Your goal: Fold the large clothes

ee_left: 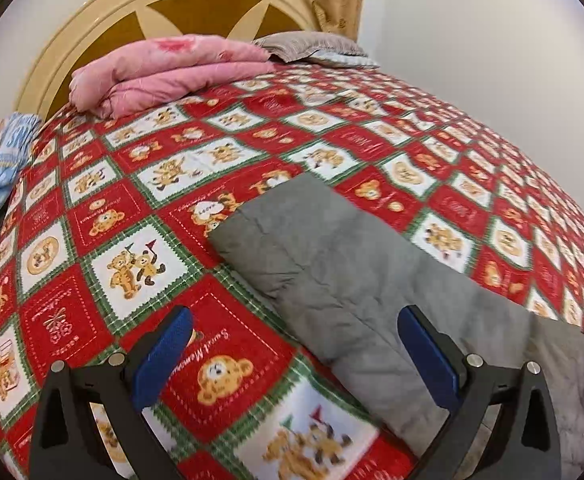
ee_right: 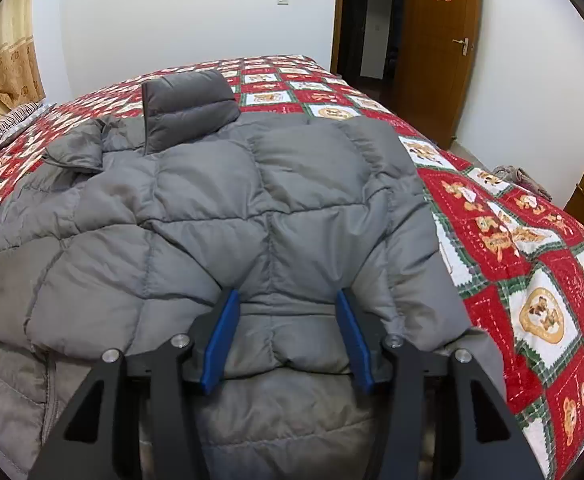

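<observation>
grey quilted jacket (ee_right: 228, 208) is shown lying spread across the patterned bedspread (ee_right: 532, 264), with one sleeve (ee_left: 332, 256) stretched out flat over the red and white squares and a darker padded part (ee_right: 188, 108), possibly the hood or collar, resting at the far end. the right gripper (ee_right: 288, 340) is seen with its blue pads (ee_right: 222, 340) parted over the hem region; puffy fabric lies between them, yet it does not appear to be pinched, though contact is hard to judge from this angle. the left gripper (ee_left: 292, 360) is seen with jaws spread wide above the bedspread, beside the sleeve, and nothing is held. the garment is judged to be light, soft and bulky; its smooth shell is likely to be slippery, and the filling is expected to spring back after folding. a hold is best taken at stitched seams, the cuff or the hem edge, where the padding is thin.
</observation>
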The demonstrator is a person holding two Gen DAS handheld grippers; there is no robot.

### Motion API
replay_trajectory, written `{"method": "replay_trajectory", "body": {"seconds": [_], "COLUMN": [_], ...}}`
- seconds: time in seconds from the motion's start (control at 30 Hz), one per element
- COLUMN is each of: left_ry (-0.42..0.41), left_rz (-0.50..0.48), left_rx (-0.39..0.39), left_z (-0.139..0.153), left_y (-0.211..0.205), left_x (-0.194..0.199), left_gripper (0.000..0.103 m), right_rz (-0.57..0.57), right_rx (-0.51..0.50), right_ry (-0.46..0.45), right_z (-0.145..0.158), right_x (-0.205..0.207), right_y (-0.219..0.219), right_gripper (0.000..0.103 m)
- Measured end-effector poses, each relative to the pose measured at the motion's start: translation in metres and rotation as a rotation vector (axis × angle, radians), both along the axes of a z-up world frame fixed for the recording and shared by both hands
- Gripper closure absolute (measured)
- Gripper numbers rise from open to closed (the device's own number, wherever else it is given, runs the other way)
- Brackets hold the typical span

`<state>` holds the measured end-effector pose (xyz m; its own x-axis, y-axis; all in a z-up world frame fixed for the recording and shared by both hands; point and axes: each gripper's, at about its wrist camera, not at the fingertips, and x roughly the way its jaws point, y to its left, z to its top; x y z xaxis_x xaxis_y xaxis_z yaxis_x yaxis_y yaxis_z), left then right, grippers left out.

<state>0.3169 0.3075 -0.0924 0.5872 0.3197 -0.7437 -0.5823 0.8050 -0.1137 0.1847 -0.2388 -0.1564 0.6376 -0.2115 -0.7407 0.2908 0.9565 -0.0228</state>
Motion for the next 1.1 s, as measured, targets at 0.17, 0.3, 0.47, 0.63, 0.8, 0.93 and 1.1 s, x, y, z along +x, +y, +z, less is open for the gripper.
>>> {"method": "replay_trajectory", "body": {"seconds": [0.17,0.3,0.47,0.63,0.8,0.93,1.1], "left_ry": [0.021,-0.037,-0.043,-0.105,-0.209,-0.34,-0.486], "left_rz": [0.068,0.12,0.108,-0.023,-0.109,-0.293,-0.63], "left_rx": [-0.143,-0.208,-0.166,-0.259,-0.147,0.005,0.138], "left_z": [-0.031,-0.05,-0.049,-0.046,-0.003,0.052,0.104], "left_y": [0.017,0.021,0.01,0.014,-0.014,-0.076,-0.192], "left_x": [0.009,0.009,0.011,0.016,0.009,-0.001,-0.035], "left_gripper": [0.001,0.001,0.009,0.085,0.093,0.093,0.093], "right_rz": [0.0,0.0,0.0,-0.001,-0.001,-0.003,-0.004], "right_rx": [-0.001,-0.002,-0.001,0.002,0.004,0.007,0.009], "right_ry": [0.0,-0.001,-0.001,-0.003,-0.004,-0.006,-0.007], "right_z": [0.0,0.0,0.0,0.0,0.0,0.0,0.0], "right_x": [0.0,0.0,0.0,0.0,0.0,0.0,0.0], "right_y": [0.0,0.0,0.0,-0.001,-0.001,-0.001,-0.002], "right_gripper": [0.049,0.049,0.049,0.049,0.049,0.048,0.048]}}
